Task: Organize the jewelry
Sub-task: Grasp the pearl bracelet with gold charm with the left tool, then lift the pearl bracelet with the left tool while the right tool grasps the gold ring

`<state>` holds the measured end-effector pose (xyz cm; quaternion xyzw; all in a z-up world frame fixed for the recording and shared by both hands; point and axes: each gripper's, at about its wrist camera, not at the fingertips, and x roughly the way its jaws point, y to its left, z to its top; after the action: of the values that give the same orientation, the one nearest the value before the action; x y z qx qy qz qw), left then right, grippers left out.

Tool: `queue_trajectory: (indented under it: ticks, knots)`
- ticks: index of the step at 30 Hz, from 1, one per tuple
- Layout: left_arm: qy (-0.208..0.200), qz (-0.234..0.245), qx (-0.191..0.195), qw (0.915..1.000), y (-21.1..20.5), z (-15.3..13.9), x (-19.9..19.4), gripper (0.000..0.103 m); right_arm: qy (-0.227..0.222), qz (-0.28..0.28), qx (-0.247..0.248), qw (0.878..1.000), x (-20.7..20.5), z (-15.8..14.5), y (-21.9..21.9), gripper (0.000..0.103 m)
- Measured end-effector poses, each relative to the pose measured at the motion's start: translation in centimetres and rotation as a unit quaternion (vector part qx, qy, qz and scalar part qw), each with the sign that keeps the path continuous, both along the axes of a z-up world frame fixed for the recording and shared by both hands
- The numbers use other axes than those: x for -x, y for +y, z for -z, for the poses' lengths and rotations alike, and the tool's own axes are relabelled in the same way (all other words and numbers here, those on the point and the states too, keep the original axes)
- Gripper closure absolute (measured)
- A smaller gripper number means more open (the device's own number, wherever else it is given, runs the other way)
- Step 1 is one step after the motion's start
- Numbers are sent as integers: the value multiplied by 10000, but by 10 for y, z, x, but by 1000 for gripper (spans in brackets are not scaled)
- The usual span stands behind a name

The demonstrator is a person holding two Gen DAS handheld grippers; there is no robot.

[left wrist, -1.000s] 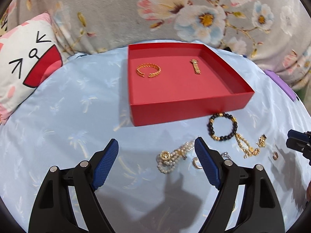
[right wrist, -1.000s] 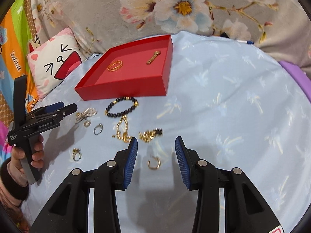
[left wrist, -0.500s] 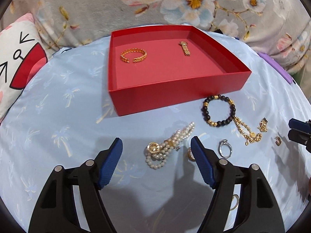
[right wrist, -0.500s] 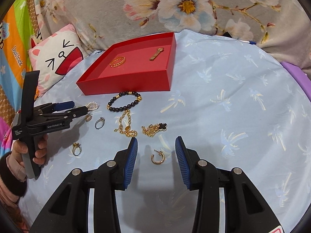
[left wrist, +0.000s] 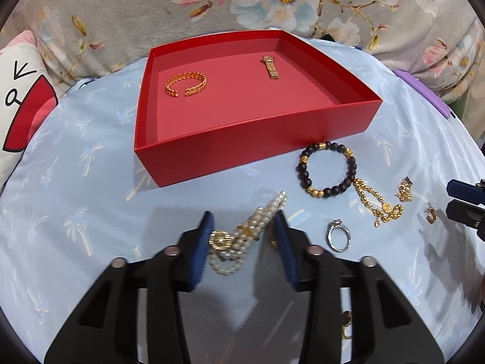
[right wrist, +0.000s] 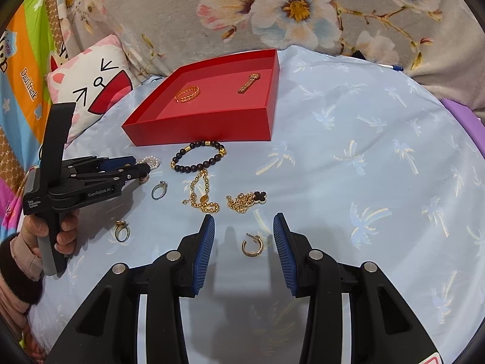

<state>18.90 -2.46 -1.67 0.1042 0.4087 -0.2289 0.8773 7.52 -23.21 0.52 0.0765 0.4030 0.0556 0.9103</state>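
Since a second ago my left claw point(left wrist: 245, 248) has crept in over the pearl bracelet point(left wrist: 242, 236) and its jaws have just been closing, the pearls now between them; whether the pads press, I cannot tell. My right claw point(right wrist: 244, 245) hangs half open around a gold hoop earring point(right wrist: 252, 245) on the blue surface point(right wrist: 363, 166). Farther off sits the red tray point(left wrist: 257, 148), holding a gold bangle point(left wrist: 186, 84).

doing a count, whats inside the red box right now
Two gold pieces lie on the floor of the red box: an open gold bangle and a gold watch. The near wall hides a strip of floor behind it.
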Motion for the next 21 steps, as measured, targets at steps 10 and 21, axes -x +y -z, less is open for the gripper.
queue_trajectory:
  ticks: [10,21]
  knots:
    - [-83,-264,359,9990,16,-6,4,90,-48,-2,170,9998,2,1,3,63]
    - [-303,-656,400,9966,46,-18,36,90,-160,-258,290,9991,6,4,21,63]
